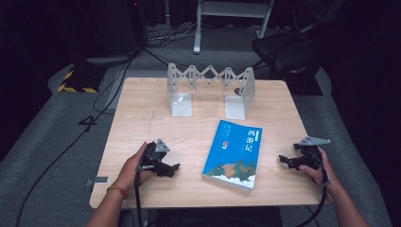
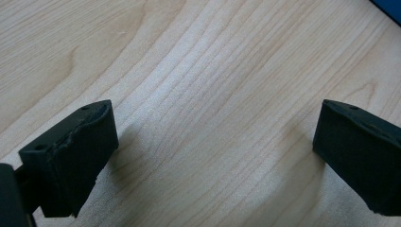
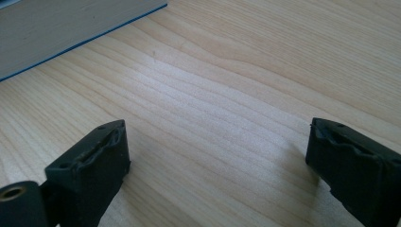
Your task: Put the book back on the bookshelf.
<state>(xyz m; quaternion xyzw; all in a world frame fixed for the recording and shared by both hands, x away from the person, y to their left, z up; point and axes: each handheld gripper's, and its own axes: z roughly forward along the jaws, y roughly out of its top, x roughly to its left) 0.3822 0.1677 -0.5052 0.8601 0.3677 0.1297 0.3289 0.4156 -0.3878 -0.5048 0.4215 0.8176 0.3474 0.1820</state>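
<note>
A blue book (image 1: 233,153) with a painted cover lies flat on the wooden table (image 1: 142,118), slightly right of centre. My left gripper (image 1: 174,169) rests low over the table to the book's left, pointing toward it, jaws wide apart with bare wood between them (image 2: 215,137). My right gripper (image 1: 283,161) sits to the book's right, also open and empty (image 3: 217,146). The book's page edge (image 3: 56,28) shows at the top left of the right gripper view, and a blue corner (image 2: 390,7) at the top right of the left gripper view.
A white expandable book rack (image 1: 210,90) with two end plates stands at the back of the table. A dark chair (image 1: 288,49) stands beyond the far right corner, and cables run over the grey floor (image 1: 56,142) on the left.
</note>
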